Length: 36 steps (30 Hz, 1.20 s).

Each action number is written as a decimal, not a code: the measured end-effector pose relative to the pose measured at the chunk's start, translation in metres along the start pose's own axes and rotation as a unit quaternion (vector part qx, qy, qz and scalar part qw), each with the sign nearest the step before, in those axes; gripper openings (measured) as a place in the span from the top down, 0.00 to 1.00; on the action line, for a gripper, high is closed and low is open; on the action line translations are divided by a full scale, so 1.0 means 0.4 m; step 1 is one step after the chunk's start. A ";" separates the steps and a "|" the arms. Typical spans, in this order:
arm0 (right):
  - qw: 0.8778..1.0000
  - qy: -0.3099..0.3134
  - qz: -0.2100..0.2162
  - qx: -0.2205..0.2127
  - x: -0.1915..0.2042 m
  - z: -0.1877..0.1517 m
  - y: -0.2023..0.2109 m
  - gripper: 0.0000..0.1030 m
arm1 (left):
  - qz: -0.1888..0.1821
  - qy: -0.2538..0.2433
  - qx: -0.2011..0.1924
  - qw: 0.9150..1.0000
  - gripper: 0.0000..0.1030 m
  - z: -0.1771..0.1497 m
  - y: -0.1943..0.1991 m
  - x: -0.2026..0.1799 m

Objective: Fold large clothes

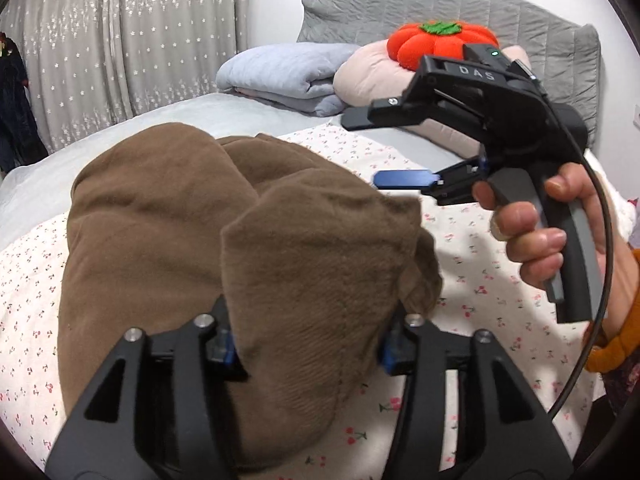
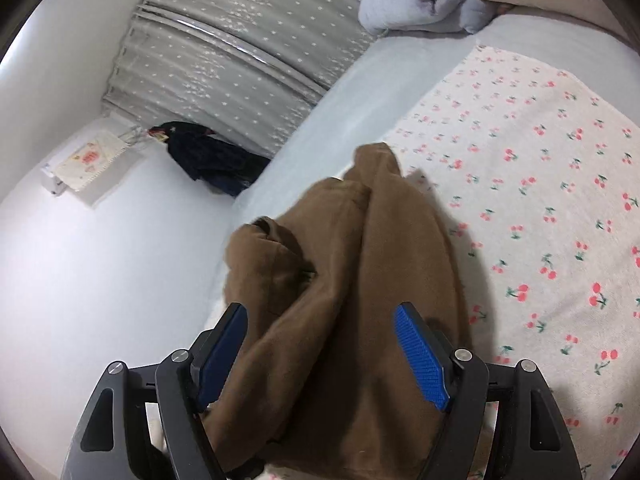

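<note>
A large brown garment (image 1: 200, 240) lies bunched on the cherry-print blanket (image 1: 480, 280) on the bed. My left gripper (image 1: 308, 344) is open, its jaws wide apart with a fold of the brown cloth lying between them. My right gripper (image 1: 364, 148) shows in the left wrist view, held in a hand above the blanket to the right of the garment, jaws open and empty. In the right wrist view the garment (image 2: 340, 280) hangs between the blue pads (image 2: 420, 360) of my right gripper (image 2: 320, 360), which stand wide apart.
A folded grey quilt (image 1: 288, 76), a pink pillow (image 1: 372, 76) and an orange pumpkin cushion (image 1: 432, 44) lie at the grey headboard (image 1: 520, 12). Grey star curtains (image 1: 120, 40) hang behind. Dark clothes (image 2: 208, 156) hang on the wall.
</note>
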State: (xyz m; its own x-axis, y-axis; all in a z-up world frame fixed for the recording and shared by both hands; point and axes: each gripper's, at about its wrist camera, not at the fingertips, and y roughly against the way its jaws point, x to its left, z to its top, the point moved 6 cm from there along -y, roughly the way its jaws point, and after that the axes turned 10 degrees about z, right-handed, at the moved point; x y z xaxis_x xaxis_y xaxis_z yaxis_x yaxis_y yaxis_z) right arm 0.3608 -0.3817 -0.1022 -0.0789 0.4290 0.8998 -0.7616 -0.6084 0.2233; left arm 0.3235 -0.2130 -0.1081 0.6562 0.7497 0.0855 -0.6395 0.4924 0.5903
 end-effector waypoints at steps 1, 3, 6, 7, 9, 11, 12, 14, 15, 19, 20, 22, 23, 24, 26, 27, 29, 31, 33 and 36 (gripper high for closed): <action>1.000 -0.003 0.014 0.008 0.002 0.000 0.002 0.24 | -0.010 0.003 0.001 1.000 0.38 0.002 0.008 -0.002; 0.999 -0.008 0.040 0.028 0.014 0.003 -0.022 0.24 | -0.033 0.010 0.002 0.999 0.34 0.001 0.027 -0.007; 0.996 -0.005 0.064 0.057 0.053 0.002 -0.055 0.24 | -0.047 0.016 0.003 0.999 0.29 0.001 0.059 -0.002; 0.996 -0.003 0.066 0.067 0.062 0.004 -0.066 0.24 | -0.058 0.023 0.002 0.998 0.27 0.004 0.081 0.008; 0.996 0.005 0.024 0.084 0.062 0.011 -0.084 0.24 | -0.075 0.037 0.004 0.996 0.20 0.003 0.113 0.030; 0.996 0.016 0.001 0.093 0.059 0.011 -0.087 0.24 | -0.087 0.051 0.001 0.995 0.17 -0.001 0.150 0.049; 0.995 0.012 -0.002 0.101 0.058 0.007 -0.087 0.23 | -0.090 0.055 -0.001 0.994 0.15 -0.003 0.164 0.062; 0.993 -0.001 -0.015 0.120 0.043 0.006 -0.102 0.19 | -0.089 0.067 -0.006 0.994 0.13 -0.006 0.192 0.100; 0.992 -0.003 -0.020 0.128 0.038 0.003 -0.100 0.19 | -0.085 0.075 -0.009 0.994 0.12 -0.009 0.206 0.127; 0.986 -0.032 -0.014 0.164 0.018 0.000 -0.135 0.14 | -0.040 0.108 -0.001 0.993 0.09 -0.024 0.190 0.235; 0.984 -0.040 -0.019 0.172 0.010 -0.002 -0.140 0.13 | -0.035 0.122 0.008 0.992 0.09 -0.030 0.177 0.263; 0.981 -0.051 -0.035 0.181 -0.008 -0.005 -0.141 0.10 | -0.036 0.160 0.026 0.986 0.09 -0.042 0.140 0.321; 0.981 -0.056 -0.036 0.182 -0.013 -0.004 -0.136 0.10 | -0.039 0.181 0.035 0.982 0.09 -0.048 0.120 0.347; 0.981 -0.063 -0.032 0.182 -0.019 -0.006 -0.131 0.08 | -0.047 0.200 0.047 0.978 0.09 -0.056 0.097 0.373; 0.978 -0.083 -0.027 0.187 -0.040 -0.012 -0.117 0.06 | -0.065 0.246 0.071 0.964 0.09 -0.084 0.045 0.410; 0.978 -0.091 -0.027 0.188 -0.050 -0.014 -0.111 0.05 | -0.073 0.267 0.087 0.957 0.09 -0.095 0.013 0.423; 0.976 -0.114 -0.009 0.184 -0.063 -0.011 -0.098 0.05 | -0.081 0.285 0.099 0.950 0.09 -0.108 -0.022 0.433; 0.974 -0.131 0.009 0.182 -0.066 -0.005 -0.095 0.03 | -0.091 0.288 0.101 0.948 0.09 -0.118 -0.054 0.430; 0.974 -0.126 0.005 0.190 -0.061 0.002 -0.110 0.03 | -0.094 0.285 0.104 0.948 0.09 -0.116 -0.079 0.423; 0.970 -0.115 -0.006 0.214 -0.042 0.001 -0.163 0.02 | -0.095 0.281 0.095 0.950 0.09 -0.113 -0.097 0.408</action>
State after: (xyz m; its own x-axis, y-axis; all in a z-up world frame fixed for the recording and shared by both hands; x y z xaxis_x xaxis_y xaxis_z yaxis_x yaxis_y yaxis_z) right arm 0.4121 -0.3494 -0.1317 0.1110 0.3078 0.9449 -0.4214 -0.8465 0.3253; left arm 0.4373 -0.0896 -0.1531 0.4019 0.7991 -0.4472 -0.4126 0.5940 0.6906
